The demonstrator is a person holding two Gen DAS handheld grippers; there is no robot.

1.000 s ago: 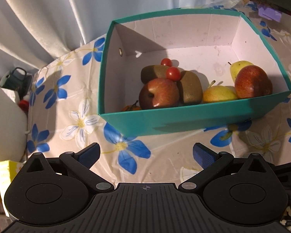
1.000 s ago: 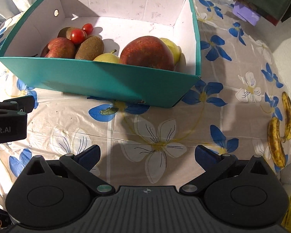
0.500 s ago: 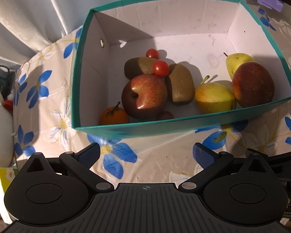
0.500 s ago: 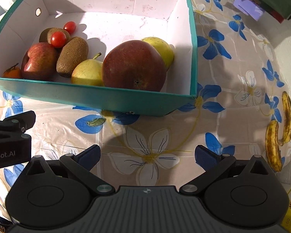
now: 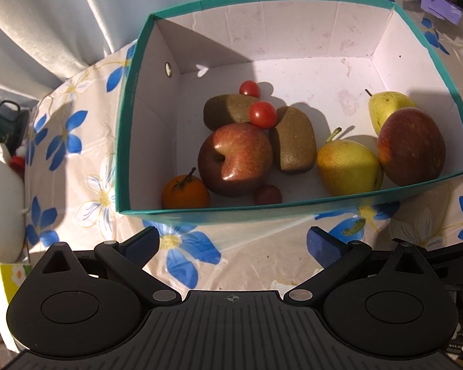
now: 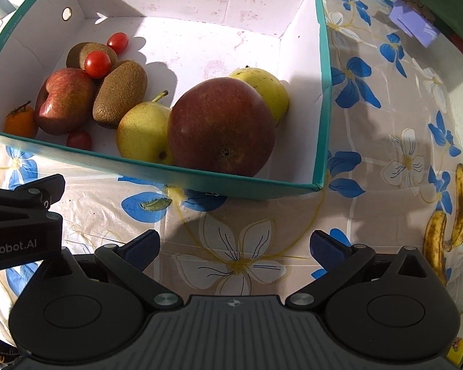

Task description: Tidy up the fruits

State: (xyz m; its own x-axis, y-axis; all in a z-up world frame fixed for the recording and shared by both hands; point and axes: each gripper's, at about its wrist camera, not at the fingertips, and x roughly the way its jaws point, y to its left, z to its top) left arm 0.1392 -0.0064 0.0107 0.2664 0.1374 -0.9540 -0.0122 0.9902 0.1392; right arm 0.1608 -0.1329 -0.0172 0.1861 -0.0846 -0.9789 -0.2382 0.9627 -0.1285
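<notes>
Both tools, left tool (image 5: pixel 233 242) and right tool (image 6: pixel 234 243), wide open, empty, near the box (image 6: pixel 200 182). Step: choosing fruit. Next: probably bananas (image 6: pixel 447 225), far right on the surface.

Hard sunlight rakes in from the left, blowing out the white floor of the box (image 6: pixel 200 40) and throwing long dark shadows off the fruit, while fisheye bending curves every edge and the dim corners look slightly soft.
</notes>
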